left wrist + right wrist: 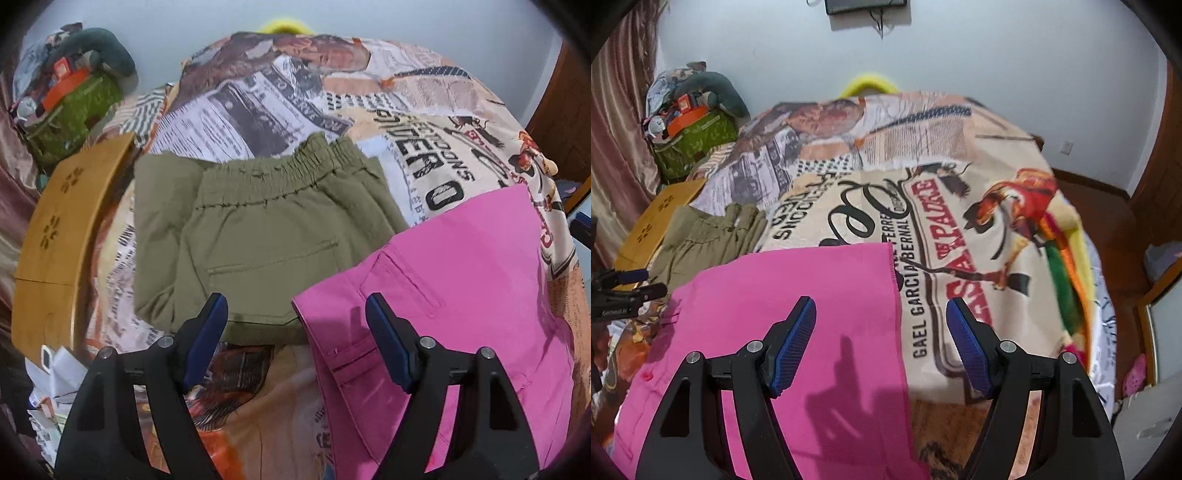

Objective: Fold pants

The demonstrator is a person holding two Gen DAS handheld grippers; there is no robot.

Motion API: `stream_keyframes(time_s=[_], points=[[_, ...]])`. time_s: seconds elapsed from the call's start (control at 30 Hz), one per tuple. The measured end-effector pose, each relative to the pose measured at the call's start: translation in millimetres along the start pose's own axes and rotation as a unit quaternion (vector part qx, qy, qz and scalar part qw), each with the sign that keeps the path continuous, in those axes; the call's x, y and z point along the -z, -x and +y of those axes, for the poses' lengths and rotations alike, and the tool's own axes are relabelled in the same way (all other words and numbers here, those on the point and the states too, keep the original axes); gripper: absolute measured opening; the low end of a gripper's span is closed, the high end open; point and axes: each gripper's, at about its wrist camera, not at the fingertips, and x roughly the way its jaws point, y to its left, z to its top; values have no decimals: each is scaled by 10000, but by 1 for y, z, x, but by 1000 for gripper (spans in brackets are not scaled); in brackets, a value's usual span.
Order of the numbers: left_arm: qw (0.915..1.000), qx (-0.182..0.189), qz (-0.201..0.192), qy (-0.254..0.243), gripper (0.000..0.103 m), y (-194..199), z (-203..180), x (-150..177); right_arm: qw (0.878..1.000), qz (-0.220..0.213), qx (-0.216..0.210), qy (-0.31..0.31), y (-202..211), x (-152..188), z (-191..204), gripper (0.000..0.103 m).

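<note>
Pink pants [783, 295] lay flat on the bed [979, 229], part-folded, beside the already folded olive pants [258, 236]. Left gripper [295, 325] and right gripper [881, 328] both hovered above the pink cloth, jaws apart, nothing held. Step looked like between folds; next move probably called for pinching a pink edge and folding it over.

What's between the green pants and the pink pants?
Nothing: the pink pants overlap the green pants' corner in the left wrist view.
</note>
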Motion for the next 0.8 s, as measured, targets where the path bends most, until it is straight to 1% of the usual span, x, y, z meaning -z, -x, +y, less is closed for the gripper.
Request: stream_keyframes(time_s=[0.2,0.33,0.37,0.4,0.43,0.47,0.5,0.57,0.6,0.67,0.7,0.73,0.77,0.8], points=[[9994,200,256,70,77,-25,-1,3,9999,75,-12,120,-29,-9,1,69],[9993,238,297,70,77,-34,-4,4,9999,75,-88,24,-47,-16,-1,69],[9992,275,281,96,75,-34,-4,4,9999,110,-118,-11,-53,-18,-2,69],[9989,345,287,126,65,-34,-5,4,9998,142,-142,-26,-57,-19,-3,69],[9980,516,337,156,52,-35,-5,3,9997,174,-166,-60,-61,-20,-4,69],[9964,716,409,194,46,-35,-6,3,9996,195,-188,-79,-65,-20,-4,65],[9957,785,438,218,41,-35,-7,2,9995,211,-212,-89,-68,-20,-4,62],[9958,798,423,145,34,-34,-11,2,9994,192,-260,-149,-72,-20,-3,58],[9957,821,411,90,28,-33,-13,2,9993,139,-299,-199,-72,-19,-3,56],[9964,765,365,1,24,-31,-18,2,9988,135,-392,-250,-74,-18,-2,45],[9965,756,367,-19,18,-31,-20,3,9990,147,-359,-214,-74,-19,0,43],[9966,734,373,-34,11,-30,-21,3,9993,130,-321,-142,-73,-20,4,34],[9970,671,373,-21,8,-29,-21,3,9995,118,-272,-56,-72,-20,6,23],[9974,619,376,12,4,-28,-20,2,9997,116,-224,35,-72,-21,9,17]])
